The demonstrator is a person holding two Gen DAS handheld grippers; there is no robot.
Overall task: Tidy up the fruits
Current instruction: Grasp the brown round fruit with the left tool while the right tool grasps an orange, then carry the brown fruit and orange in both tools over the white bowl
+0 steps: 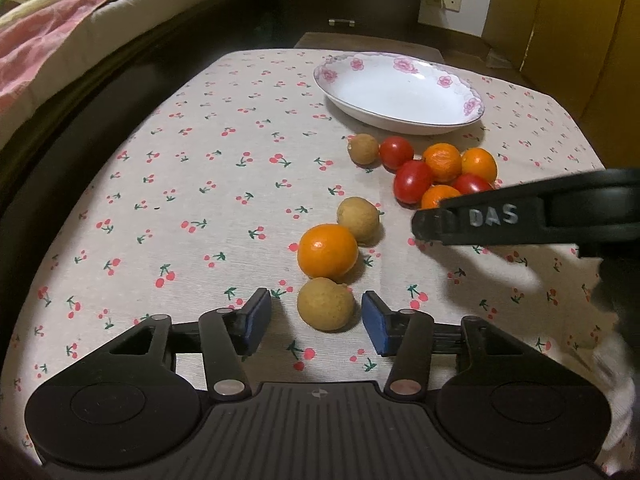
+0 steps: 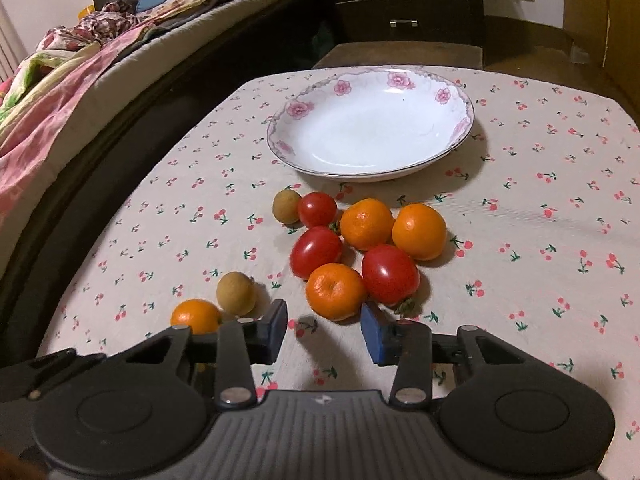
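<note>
Left claw (image 1: 316,322): part open, pads either side of 1 brown fruit (image 1: 326,304), apparently not pressing. Right claw (image 2: 324,330): narrowed, empty; nearest orange (image 2: 336,291) just ahead. Bowl (image 2: 460,136) beyond, on tabletop (image 2: 540,208).

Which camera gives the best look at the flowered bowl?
The right wrist view: the bowl sits centred and shows its whole rim and empty inside. The left wrist view shows it farther off, flatter, toward the upper right.

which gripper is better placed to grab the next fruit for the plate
Left, probably. The left gripper already has a brown fruit between its open fingers. The right gripper has only tablecloth between its fingers, short of the orange.
</note>
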